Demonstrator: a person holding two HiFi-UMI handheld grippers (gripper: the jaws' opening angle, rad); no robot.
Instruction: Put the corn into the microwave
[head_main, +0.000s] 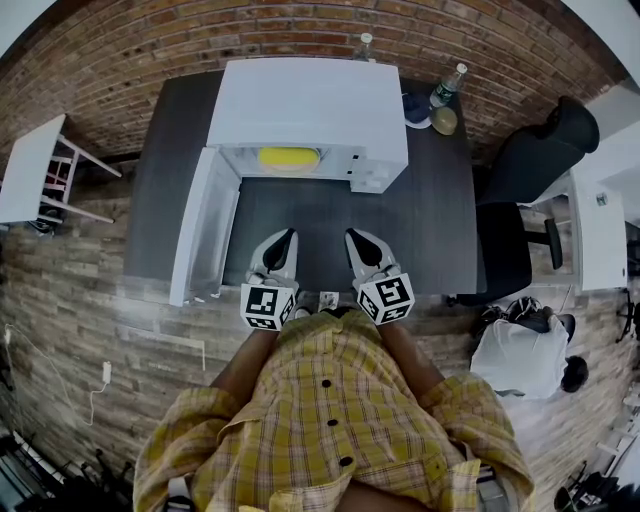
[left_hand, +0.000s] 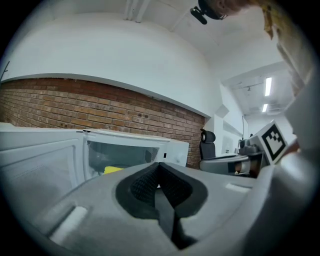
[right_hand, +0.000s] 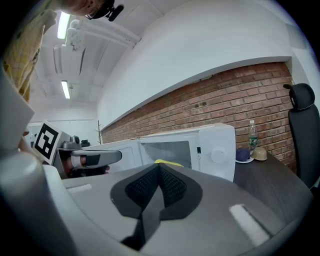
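The corn (head_main: 289, 158) already lies inside the microwave (head_main: 310, 100), whose door (head_main: 205, 225) stands swung out to the left. Your left tool (head_main: 284, 240) and right tool (head_main: 354, 240) are both closed on nothing, side by side over the desk (head_main: 430, 220), well short of the oven. To finish, I'd push the door's outer face gently with the left tool.
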